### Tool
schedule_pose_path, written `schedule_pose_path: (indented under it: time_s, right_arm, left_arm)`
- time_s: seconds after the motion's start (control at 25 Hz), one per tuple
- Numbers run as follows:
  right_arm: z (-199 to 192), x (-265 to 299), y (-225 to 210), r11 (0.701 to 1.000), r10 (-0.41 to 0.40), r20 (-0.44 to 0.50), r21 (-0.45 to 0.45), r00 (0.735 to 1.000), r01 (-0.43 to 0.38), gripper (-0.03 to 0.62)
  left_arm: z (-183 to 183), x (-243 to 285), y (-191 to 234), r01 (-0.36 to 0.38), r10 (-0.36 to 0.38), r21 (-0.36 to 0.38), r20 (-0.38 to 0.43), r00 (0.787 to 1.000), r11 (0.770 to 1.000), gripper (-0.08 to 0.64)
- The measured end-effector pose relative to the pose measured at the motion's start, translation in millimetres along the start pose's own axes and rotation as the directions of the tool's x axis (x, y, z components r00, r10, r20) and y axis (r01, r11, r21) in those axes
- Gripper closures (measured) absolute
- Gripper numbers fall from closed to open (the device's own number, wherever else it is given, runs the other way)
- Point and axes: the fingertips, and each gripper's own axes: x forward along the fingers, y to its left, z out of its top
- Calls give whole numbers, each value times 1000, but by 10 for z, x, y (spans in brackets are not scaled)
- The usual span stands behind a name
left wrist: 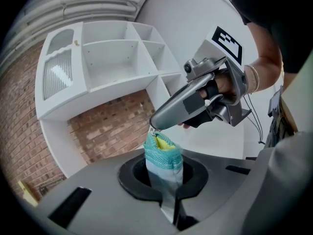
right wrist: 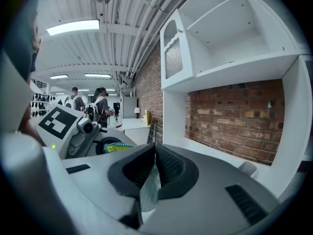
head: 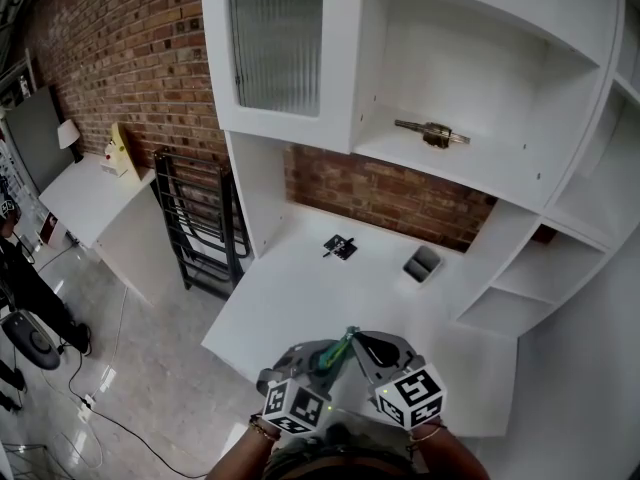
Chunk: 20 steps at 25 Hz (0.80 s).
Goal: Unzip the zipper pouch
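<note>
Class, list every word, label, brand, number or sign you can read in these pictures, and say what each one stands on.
No readable text anywhere.
Marker cubes: black-and-white square patterns only, no letters.
Flat marker on the desk: a square pattern, no words.
Yellow object on the side table: any print is too small to read.
Zipper pouch: no print visible.

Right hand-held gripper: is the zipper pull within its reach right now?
Probably yes: the right hand-held gripper sits shut at the top of the pouch, seemingly on the zipper pull, while the left hand-held gripper holds the pouch up; nothing between.
</note>
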Motion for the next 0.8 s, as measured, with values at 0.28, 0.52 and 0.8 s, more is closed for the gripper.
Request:
schedule_pose_path:
  time_s: [0.28,0.52,0.8]
  right_arm:
    - [-7,23,24,1000,-8,-14,-30,1000,7,586]
    - [-73,77,11,1000,-5,-36,30,999,6,586]
    - [-203,55,-184,996,-44,-73,76,996,50,586]
  left_arm:
    - [-10,-18,0,-2,2,1,-3,1000,1000,557]
    - [-40,-44,1,-20,21,40,-16,1000,999,557]
    - [-7,-96,15,-30,30,26,12,999,999,557]
